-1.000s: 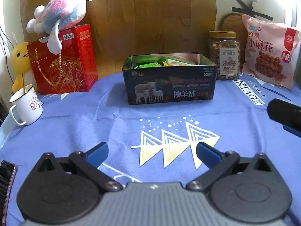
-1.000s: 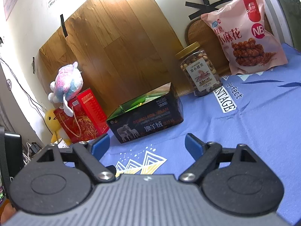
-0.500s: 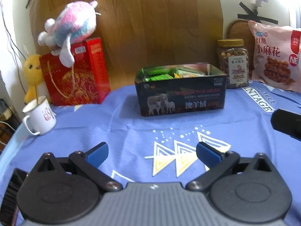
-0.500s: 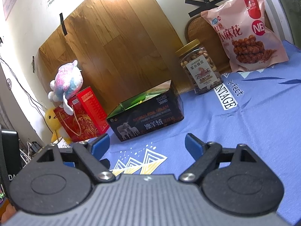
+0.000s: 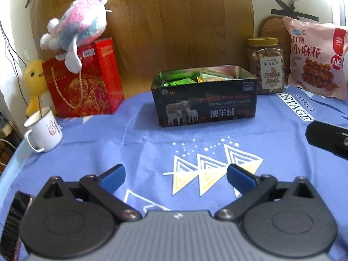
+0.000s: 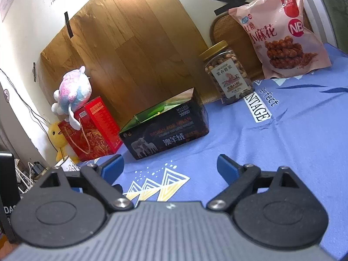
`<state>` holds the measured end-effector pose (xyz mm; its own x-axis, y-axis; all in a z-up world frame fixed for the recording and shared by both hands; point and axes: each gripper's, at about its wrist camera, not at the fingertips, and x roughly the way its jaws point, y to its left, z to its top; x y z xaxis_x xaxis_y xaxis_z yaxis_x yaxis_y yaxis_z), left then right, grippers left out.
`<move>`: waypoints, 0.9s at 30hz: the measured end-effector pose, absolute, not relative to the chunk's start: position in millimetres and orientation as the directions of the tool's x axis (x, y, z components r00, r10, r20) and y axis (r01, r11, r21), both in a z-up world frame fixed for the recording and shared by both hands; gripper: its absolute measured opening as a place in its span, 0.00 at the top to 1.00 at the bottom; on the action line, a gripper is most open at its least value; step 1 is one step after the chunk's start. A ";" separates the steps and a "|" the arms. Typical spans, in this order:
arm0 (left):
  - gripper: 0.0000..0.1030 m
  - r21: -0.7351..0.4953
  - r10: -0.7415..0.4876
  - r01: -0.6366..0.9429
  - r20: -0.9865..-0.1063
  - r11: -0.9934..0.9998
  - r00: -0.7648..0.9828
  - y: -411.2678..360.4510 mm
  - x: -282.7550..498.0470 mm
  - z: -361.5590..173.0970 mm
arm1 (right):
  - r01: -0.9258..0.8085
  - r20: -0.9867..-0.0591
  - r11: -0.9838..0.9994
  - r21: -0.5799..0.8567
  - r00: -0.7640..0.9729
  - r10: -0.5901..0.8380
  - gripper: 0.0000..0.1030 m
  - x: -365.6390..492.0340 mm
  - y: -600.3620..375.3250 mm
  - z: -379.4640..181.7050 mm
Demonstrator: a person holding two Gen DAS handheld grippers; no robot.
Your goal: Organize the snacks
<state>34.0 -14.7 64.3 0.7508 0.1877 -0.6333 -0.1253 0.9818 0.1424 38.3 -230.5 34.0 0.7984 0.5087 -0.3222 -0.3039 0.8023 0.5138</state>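
A dark open tin box [image 5: 205, 106] with sheep on its side holds green and yellow snack packets [image 5: 180, 82]. It stands mid-table on the blue cloth and also shows in the right wrist view [image 6: 165, 133]. A nut jar [image 5: 265, 66] [image 6: 227, 72] and a pink snack bag [image 5: 316, 58] [image 6: 280, 28] stand behind it to the right. My left gripper [image 5: 176, 177] is open and empty, well in front of the box. My right gripper [image 6: 170, 167] is open and empty, in front of and right of the box.
A red gift box [image 5: 83, 80] with a plush toy [image 5: 76, 32] on top stands at the back left. A yellow duck toy [image 5: 34, 82] and a white mug [image 5: 43, 129] are beside it. A phone [image 5: 10, 224] lies at the near left edge. A wooden board [image 5: 174, 21] leans behind.
My left gripper has drawn back and turned left, so the box sits further right in its view. My right gripper has shifted slightly. Both stay open.
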 end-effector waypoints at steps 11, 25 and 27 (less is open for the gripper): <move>0.00 0.128 0.172 -0.115 -0.653 0.985 0.738 -14.4 33.2 63.1 | -0.323 -0.311 0.789 0.523 0.789 0.529 0.08 36.3 -233.0 35.1; 0.00 0.180 0.210 -0.126 -0.595 0.976 0.776 -21.6 29.5 66.4 | -0.310 -0.334 0.792 0.526 0.781 0.528 0.08 38.0 -234.6 26.7; 0.00 0.160 0.189 -0.115 -0.597 0.980 0.780 -23.6 31.7 67.5 | -0.302 -0.345 0.801 0.516 0.783 0.518 0.08 37.2 -236.2 25.4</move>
